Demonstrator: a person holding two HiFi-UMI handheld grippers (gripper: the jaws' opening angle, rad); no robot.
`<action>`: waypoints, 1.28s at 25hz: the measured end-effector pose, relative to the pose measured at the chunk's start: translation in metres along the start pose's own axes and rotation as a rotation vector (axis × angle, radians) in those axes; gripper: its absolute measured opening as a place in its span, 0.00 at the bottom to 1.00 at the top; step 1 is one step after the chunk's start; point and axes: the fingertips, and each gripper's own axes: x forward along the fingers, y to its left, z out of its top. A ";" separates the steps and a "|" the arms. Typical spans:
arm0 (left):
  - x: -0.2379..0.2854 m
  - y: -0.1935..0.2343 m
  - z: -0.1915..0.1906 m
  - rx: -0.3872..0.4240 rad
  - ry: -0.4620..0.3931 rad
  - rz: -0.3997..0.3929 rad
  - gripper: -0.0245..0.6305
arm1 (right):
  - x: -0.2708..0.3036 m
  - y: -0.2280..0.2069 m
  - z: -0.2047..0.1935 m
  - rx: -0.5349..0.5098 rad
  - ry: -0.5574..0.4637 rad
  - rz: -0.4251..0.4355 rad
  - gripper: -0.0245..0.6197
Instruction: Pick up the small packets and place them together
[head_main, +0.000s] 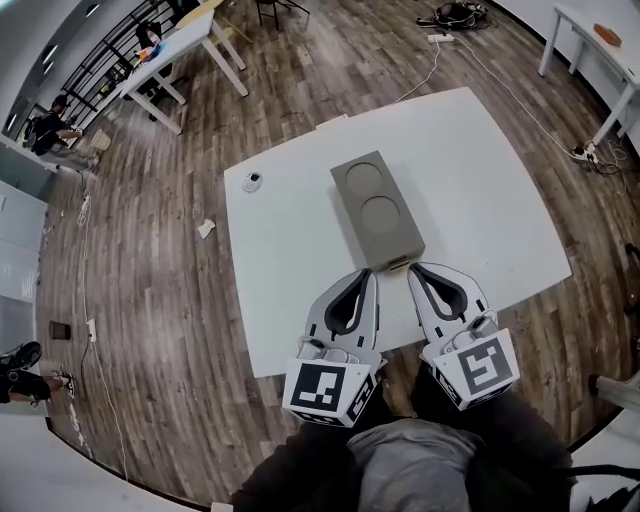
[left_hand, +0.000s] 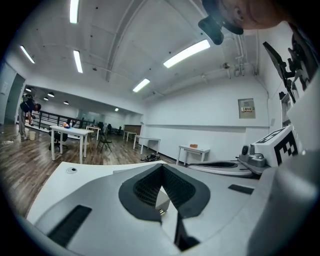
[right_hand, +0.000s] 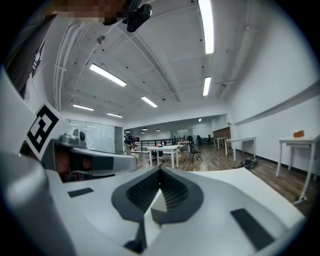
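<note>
I hold left gripper (head_main: 369, 274) and right gripper (head_main: 416, 269) just beside grey box (head_main: 376, 208), near end, both fingers pressed together, nothing between

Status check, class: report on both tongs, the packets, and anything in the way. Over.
Left tongs shut, empty. Right tongs shut, empty. No packets clearly in sight. Grey box with two round recesses sits right ahead of both tips.
</note>
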 end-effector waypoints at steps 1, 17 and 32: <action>0.000 -0.002 0.002 0.005 -0.005 -0.006 0.04 | -0.001 0.000 -0.001 -0.002 0.001 -0.006 0.03; 0.000 0.005 -0.052 0.023 0.020 -0.055 0.04 | 0.005 0.004 -0.109 0.044 0.104 -0.074 0.03; 0.022 0.031 -0.047 0.000 0.095 -0.113 0.04 | 0.032 -0.013 -0.127 0.043 0.285 -0.199 0.28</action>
